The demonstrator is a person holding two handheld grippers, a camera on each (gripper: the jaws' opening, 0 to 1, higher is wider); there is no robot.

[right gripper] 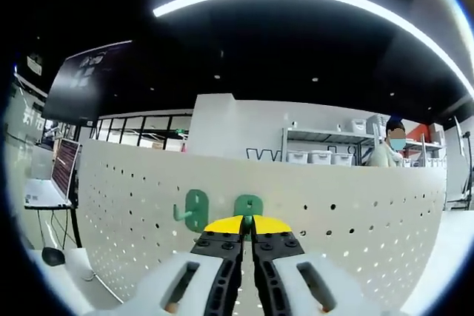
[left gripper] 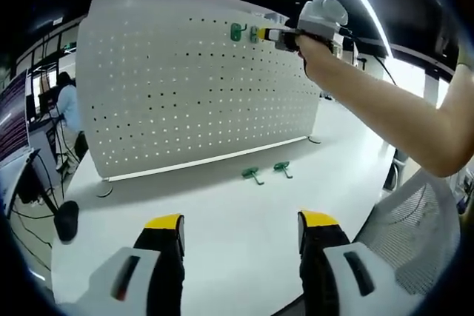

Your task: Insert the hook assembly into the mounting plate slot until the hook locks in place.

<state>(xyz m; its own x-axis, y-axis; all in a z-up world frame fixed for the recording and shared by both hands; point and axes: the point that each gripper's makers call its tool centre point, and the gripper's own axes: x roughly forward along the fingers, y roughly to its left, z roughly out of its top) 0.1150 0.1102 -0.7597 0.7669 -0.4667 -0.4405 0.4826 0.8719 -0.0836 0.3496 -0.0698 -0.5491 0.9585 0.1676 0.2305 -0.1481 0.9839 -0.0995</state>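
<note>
A white pegboard [left gripper: 192,86] stands upright on the white table [left gripper: 244,205]. One green hook [left gripper: 237,32] hangs in its top row. Right beside it a second green hook [left gripper: 254,34] is pressed against the board, with my right gripper [left gripper: 261,35] shut on it. In the right gripper view the yellow-tipped right gripper [right gripper: 248,224] is closed on that hook [right gripper: 249,206], and the hung hook [right gripper: 195,209] sits just to its left on the pegboard [right gripper: 355,220]. Two more green hooks [left gripper: 252,175] [left gripper: 282,169] lie on the table. My left gripper [left gripper: 241,223] is open and holds nothing.
A person's bare arm [left gripper: 385,109] reaches in from the right. A mesh chair [left gripper: 411,234] stands at the right, and a black mouse [left gripper: 67,220] and monitors at the left table edge. A person [left gripper: 68,105] sits far left. A laptop [right gripper: 55,175] is beyond the board.
</note>
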